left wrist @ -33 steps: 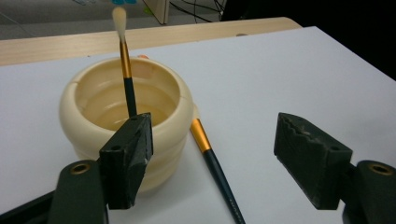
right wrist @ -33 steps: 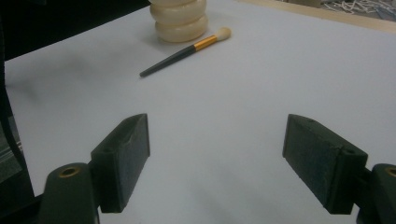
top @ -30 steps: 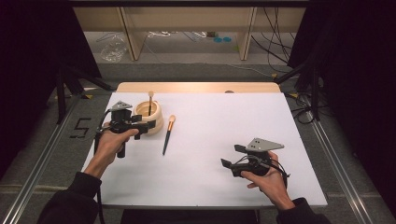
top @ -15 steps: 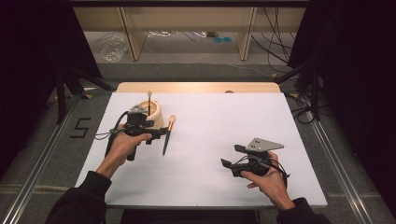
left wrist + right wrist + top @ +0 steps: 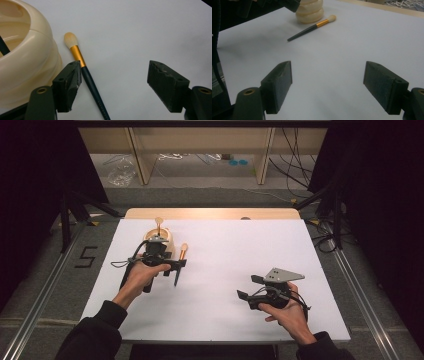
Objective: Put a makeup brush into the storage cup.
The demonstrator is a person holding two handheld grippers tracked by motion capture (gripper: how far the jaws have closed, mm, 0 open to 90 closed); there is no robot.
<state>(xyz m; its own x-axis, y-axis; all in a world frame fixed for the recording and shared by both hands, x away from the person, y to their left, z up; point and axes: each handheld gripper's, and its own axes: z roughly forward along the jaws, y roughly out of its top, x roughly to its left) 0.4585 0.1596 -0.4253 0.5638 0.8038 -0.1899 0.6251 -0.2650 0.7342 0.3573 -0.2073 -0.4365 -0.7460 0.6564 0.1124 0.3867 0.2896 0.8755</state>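
Note:
A makeup brush with a dark handle, gold ferrule and cream bristles lies flat on the white table. It lies just right of a cream ribbed holder. In the high view a second brush stands upright in the holder. My left gripper hovers open over the lying brush. The handle runs close along the inner face of its left jaw, and no pad presses on it. My right gripper stands open at the table's right, with nothing between its jaws.
From the right gripper view, the lying brush and the holder are far across the white sheet. A wooden strip borders the table's far edge. Metal rails run along both sides. Cables lie on the floor beyond.
My left gripper has moved right and down, from beside the holder to above the lying brush. The right gripper has stayed where it was.

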